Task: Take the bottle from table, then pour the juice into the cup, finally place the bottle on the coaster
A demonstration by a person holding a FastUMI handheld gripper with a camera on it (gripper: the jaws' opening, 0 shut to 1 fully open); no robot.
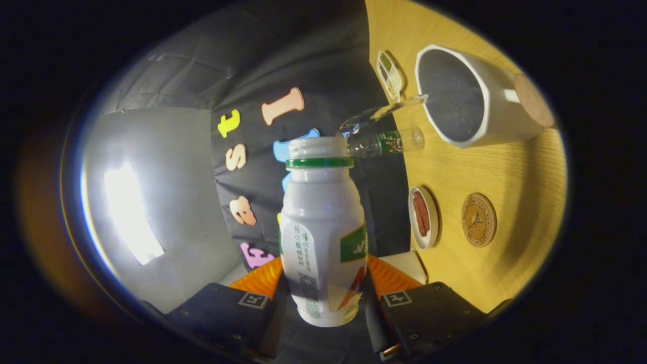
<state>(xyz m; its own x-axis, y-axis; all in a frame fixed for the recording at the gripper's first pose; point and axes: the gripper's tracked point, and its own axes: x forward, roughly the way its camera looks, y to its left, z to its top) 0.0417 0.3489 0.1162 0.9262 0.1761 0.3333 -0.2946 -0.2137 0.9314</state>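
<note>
My gripper [323,277] is shut on a white juice bottle [323,232] with a green neck ring and no cap, one finger on each side of its lower body. The whole view is rolled sideways, so the bottle is tipped toward the wooden table [505,167]. A thin clear stream [389,107] runs from beside the bottle's mouth into the white cup [498,108], which stands beyond the fingers on a cork mat [535,100]. A round cork coaster [478,220] lies bare on the table, nearer to me than the cup.
A clear plastic bottle [386,143] stands on the table just past the juice bottle's mouth, near the cup. A small dish of red strips [422,217] sits beside the coaster. A divided little dish [389,73] lies beyond the cup. The booth's cloth wall rises behind.
</note>
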